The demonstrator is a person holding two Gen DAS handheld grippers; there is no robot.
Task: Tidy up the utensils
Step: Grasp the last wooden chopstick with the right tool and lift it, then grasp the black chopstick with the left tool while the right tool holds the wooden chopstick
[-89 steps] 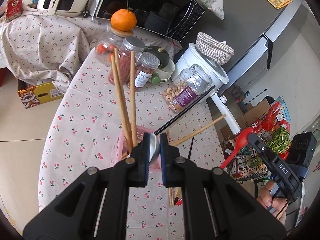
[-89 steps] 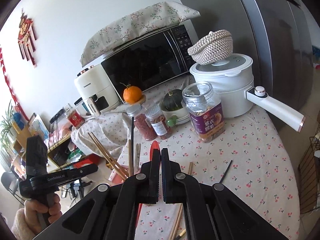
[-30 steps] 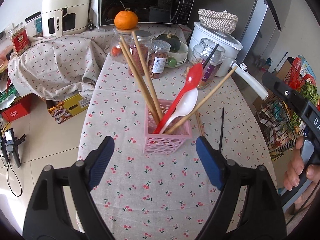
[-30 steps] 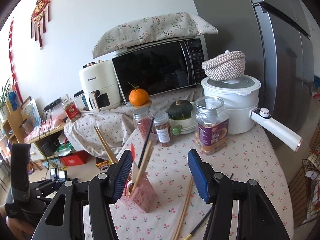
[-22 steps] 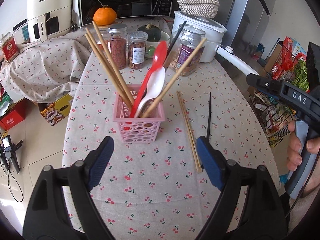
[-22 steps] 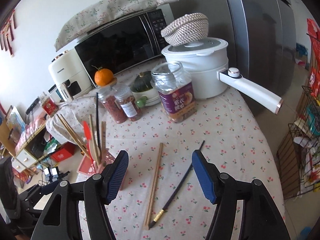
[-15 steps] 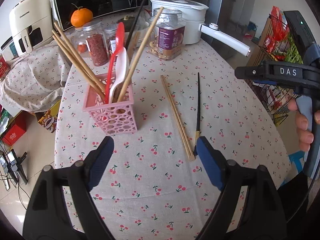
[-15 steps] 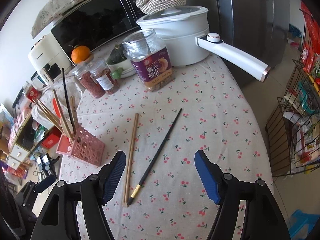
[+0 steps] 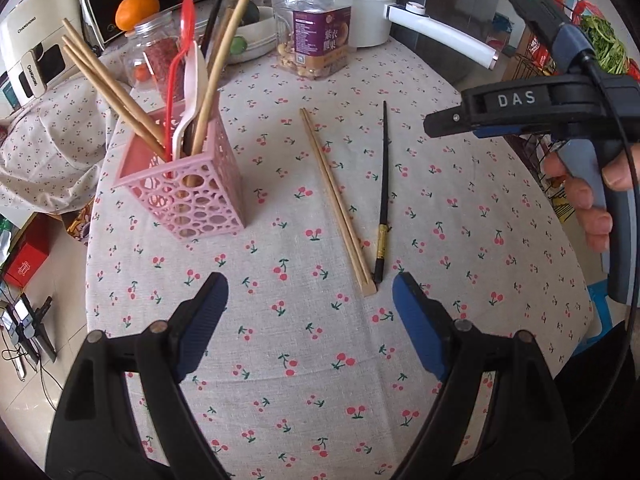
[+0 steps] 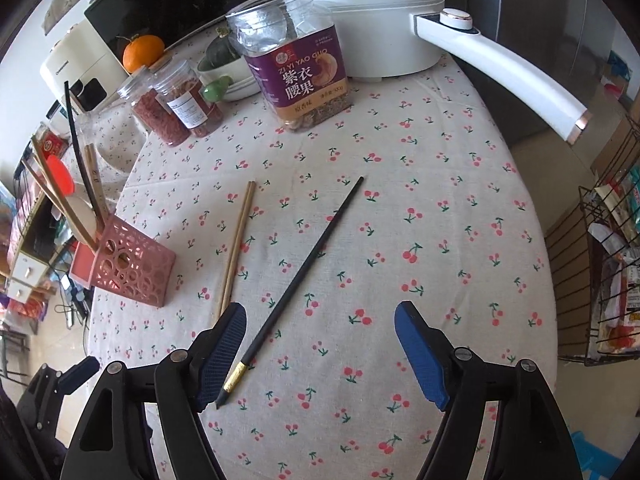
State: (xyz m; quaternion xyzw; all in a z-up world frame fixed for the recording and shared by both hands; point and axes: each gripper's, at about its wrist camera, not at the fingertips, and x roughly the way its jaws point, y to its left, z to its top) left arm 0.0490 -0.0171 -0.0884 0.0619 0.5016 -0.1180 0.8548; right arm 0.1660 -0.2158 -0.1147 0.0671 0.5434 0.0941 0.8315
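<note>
The counter (image 9: 460, 216), draped in a pale cloth printed with red cherries, fills both my views. At its far edge stands a white electric pot (image 10: 372, 20) with a long white handle, and just in front of it a clear plastic jar with a purple label (image 10: 298, 68).

On the near left side stands the pink perforated plastic utensil basket (image 9: 192, 196), holding several light wooden chopsticks, a red spoon (image 9: 182, 36) and a white spoon (image 9: 192, 92) (all leaning out at angles).

Two things lie loose on the cloth, to the right of the basket and near each other: a pair of light wooden chopsticks (image 9: 336, 196), lying side by side, and just beside it a single black chopstick with a gold band (image 9: 383, 192).

My left claw (image 9: 306, 312) hangs released over bare cloth, its blue pads spread wide, the chopstick ends just ahead of it.

My right claw (image 10: 320, 344) has just been opening and stands wide too, grasping nothing; the black chopstick's banded end (image 10: 236, 376) lies just beside its left pad.
</note>
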